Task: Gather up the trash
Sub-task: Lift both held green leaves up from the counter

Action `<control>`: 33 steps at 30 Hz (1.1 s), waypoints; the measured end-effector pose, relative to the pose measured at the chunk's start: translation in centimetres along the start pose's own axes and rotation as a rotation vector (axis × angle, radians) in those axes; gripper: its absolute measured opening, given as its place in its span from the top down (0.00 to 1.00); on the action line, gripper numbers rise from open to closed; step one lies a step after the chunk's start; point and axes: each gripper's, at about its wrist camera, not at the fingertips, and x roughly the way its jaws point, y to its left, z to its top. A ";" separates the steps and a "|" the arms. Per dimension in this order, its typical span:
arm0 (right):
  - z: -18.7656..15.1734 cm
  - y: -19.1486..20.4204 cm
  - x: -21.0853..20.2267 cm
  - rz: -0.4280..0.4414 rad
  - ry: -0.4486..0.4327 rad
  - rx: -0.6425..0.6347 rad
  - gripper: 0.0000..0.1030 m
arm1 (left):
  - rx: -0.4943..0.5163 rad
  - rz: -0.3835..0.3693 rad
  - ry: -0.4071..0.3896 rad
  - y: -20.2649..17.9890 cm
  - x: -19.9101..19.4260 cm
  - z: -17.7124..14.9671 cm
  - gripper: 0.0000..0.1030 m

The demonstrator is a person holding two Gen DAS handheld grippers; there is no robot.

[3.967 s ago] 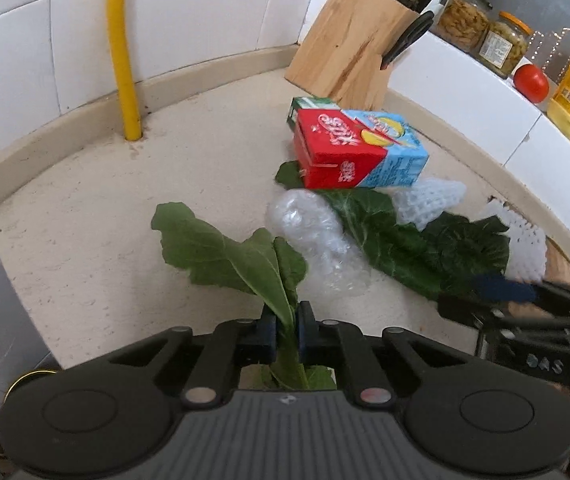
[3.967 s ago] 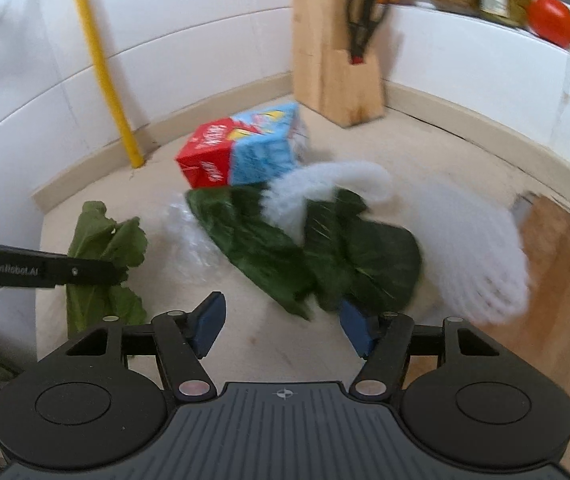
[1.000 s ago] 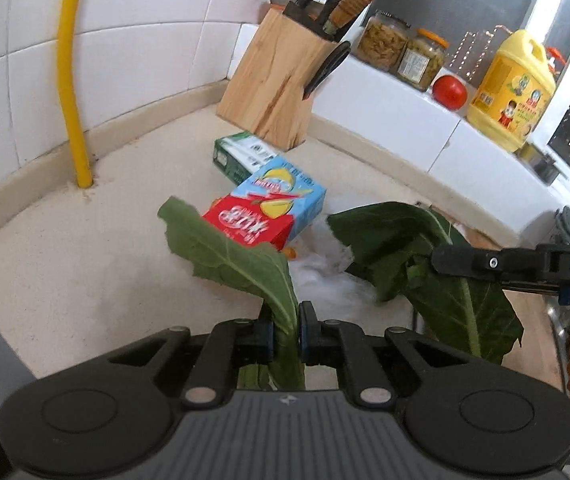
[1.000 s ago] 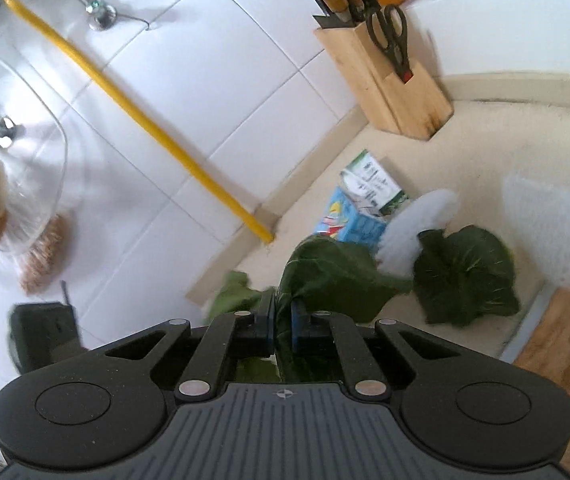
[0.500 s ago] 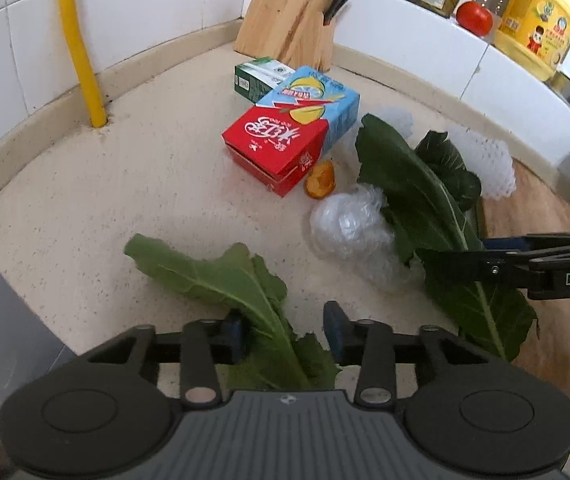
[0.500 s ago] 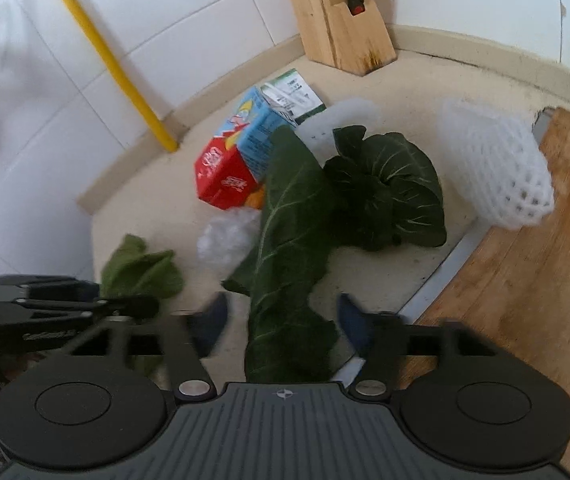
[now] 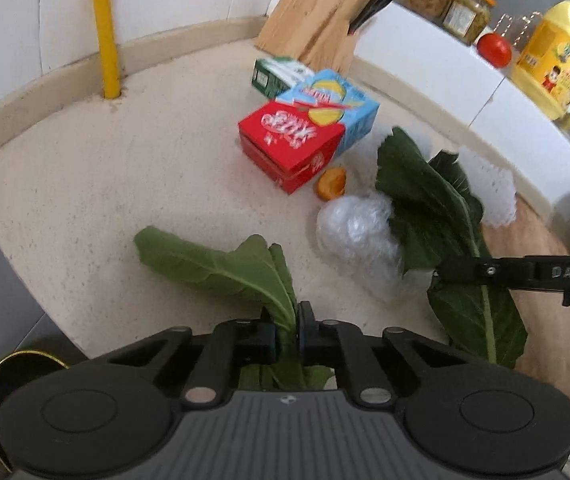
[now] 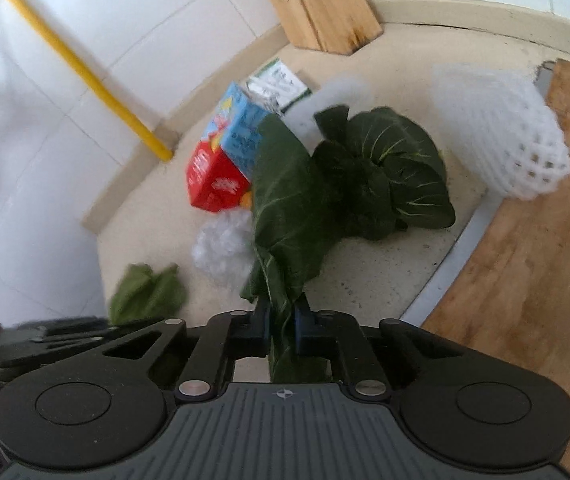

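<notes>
We held the left tool (image 7: pixel 285 330) pinched on the stalk of a pale green leaf (image 7: pixel 221 268), its blade lying limp on the speckled desk (image 7: pixel 125 184). Our right tool (image 8: pixel 281 322) was closing on the stem of a darker, ribbed leaf (image 8: pixel 289 200) draped beside a crumpled clear wrap (image 8: pixel 223 250). A red-and-blue carton (image 7: pixel 305 136) lay behind them on the desk.

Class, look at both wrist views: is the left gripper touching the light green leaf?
Touching. The left wrist view shows the left gripper with its pads pressed on the stem of the light green leaf.
</notes>
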 end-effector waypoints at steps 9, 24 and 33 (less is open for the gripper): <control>0.2 1.8 -4.3 0.099 -0.121 0.046 0.90 | 0.029 -0.049 -0.063 -0.9 -2.0 0.9 0.95; 0.3 4.3 -6.7 0.161 -0.210 0.032 0.90 | 0.069 -0.073 -0.125 -1.8 -4.5 1.2 0.95; -0.2 5.9 -7.4 0.173 -0.227 0.006 0.90 | 0.080 -0.060 -0.163 -1.5 -6.1 0.7 0.95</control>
